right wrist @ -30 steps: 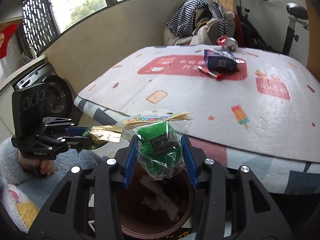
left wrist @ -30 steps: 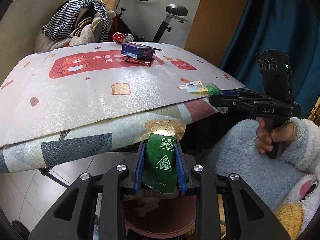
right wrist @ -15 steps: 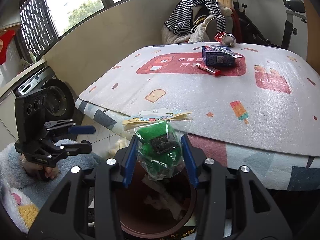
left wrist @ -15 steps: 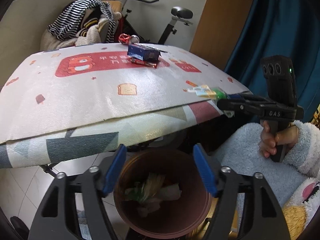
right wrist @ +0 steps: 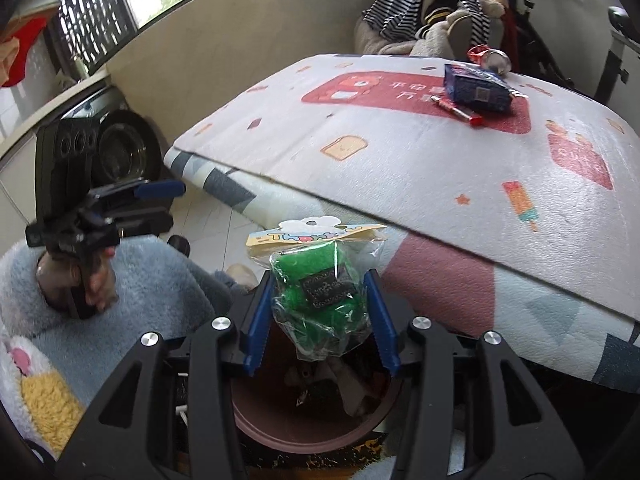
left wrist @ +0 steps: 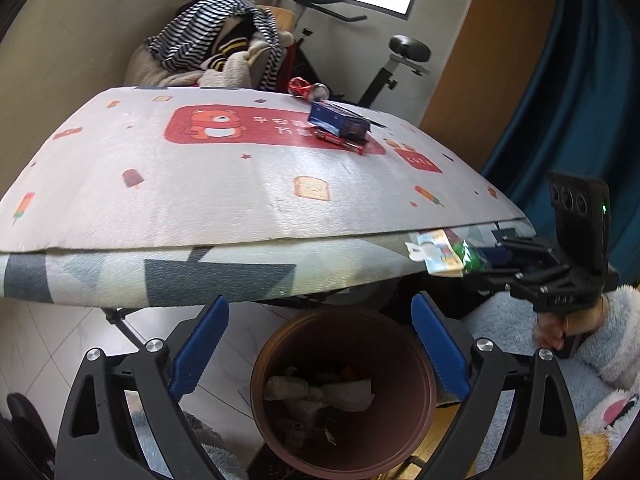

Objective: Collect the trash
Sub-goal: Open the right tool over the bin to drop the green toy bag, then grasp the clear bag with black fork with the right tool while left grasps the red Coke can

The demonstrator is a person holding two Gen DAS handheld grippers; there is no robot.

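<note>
My left gripper (left wrist: 320, 348) is open and empty above a brown trash bin (left wrist: 420, 384) that holds crumpled wrappers (left wrist: 320, 394). My right gripper (right wrist: 320, 316) is shut on a clear plastic bag of green stuff (right wrist: 320, 296) with a paper header, held over the same bin's rim (right wrist: 312, 436). In the left wrist view the right gripper (left wrist: 476, 260) and its bag (left wrist: 440, 256) show at the right, by the table edge. In the right wrist view the left gripper (right wrist: 160, 200) shows open at the left.
On the patterned table (left wrist: 224, 184) lie a blue box (left wrist: 338, 122), a red tube (left wrist: 340, 142) and a crushed red can (left wrist: 306, 88). A chair piled with clothes (left wrist: 216, 52) and an exercise bike (left wrist: 384, 68) stand beyond. A blue curtain (left wrist: 568, 92) hangs right.
My left gripper opened and dropped the green and gold wrapper into the bin, then lifted a little. My right gripper still holds the green bag over the bin.
</note>
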